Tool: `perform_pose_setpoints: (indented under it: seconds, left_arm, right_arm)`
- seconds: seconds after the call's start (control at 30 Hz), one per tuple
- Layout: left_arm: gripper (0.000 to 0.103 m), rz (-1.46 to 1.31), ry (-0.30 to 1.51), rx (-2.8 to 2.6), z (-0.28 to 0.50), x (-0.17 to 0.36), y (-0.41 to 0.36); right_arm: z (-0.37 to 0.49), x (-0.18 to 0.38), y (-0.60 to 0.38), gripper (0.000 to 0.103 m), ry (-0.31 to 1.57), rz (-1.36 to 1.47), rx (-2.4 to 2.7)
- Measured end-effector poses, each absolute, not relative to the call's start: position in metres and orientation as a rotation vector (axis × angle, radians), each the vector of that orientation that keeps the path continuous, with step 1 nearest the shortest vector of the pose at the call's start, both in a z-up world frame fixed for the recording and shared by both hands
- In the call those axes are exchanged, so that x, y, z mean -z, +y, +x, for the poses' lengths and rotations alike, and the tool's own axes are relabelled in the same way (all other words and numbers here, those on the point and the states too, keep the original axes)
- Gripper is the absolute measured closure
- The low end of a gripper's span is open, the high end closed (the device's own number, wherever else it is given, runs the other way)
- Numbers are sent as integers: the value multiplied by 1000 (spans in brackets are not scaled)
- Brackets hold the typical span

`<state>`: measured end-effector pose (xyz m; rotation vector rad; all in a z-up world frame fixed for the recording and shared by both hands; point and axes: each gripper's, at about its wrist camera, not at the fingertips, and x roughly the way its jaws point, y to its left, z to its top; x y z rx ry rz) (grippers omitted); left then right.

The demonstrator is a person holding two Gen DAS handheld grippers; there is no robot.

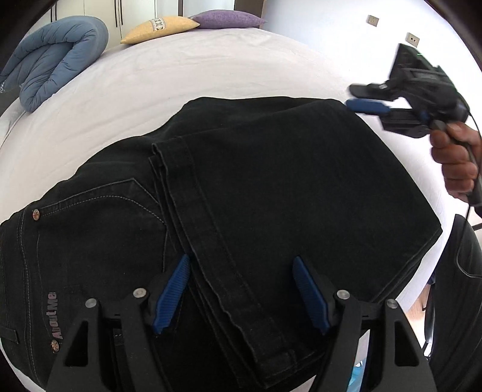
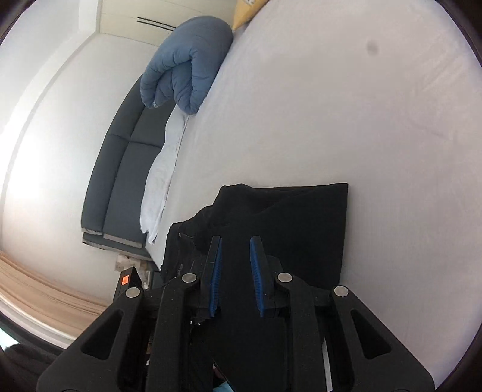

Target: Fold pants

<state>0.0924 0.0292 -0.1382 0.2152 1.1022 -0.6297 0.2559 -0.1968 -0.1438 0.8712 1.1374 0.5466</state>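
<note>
Black jeans (image 1: 271,187) lie folded on the white bed, legs laid back over the seat, with the hem band (image 1: 211,241) running across the back pocket area. My left gripper (image 1: 241,265) is open just above the hem, holding nothing. My right gripper (image 1: 358,98) shows at the far right corner of the jeans, held by a hand, open and empty. In the right wrist view the right gripper (image 2: 235,244) hovers open over the jeans (image 2: 301,223).
A rolled blue duvet (image 1: 57,60) lies at the bed's far left, also in the right wrist view (image 2: 186,66). A yellow pillow (image 1: 159,28) and a purple pillow (image 1: 229,18) sit at the head. A grey bench (image 2: 120,187) stands beside the bed.
</note>
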Motion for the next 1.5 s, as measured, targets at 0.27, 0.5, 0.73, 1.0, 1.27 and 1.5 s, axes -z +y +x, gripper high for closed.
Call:
perform_pose_setpoints:
  seconds: [0.27, 0.5, 0.73, 1.0, 1.27, 1.5]
  left_arm:
    - [29, 204, 1088, 668, 92, 136, 45]
    - [29, 194, 1076, 677, 94, 139, 54]
    - [24, 161, 1032, 673, 79, 134, 62]
    - [22, -77, 992, 552, 66, 100, 107]
    - [8, -629, 891, 208, 40, 84, 273]
    - [7, -1181, 821, 77, 13, 126, 370]
  right_arm:
    - [188, 188, -158, 85, 1196, 930, -608]
    - [86, 192, -130, 86, 1236, 924, -671]
    - [72, 149, -119, 83, 1172, 861, -663]
    - [128, 188, -105, 96, 1227, 872, -460]
    - [127, 141, -81, 69, 1094, 947, -521]
    - [133, 129, -52, 14, 975, 1164, -619]
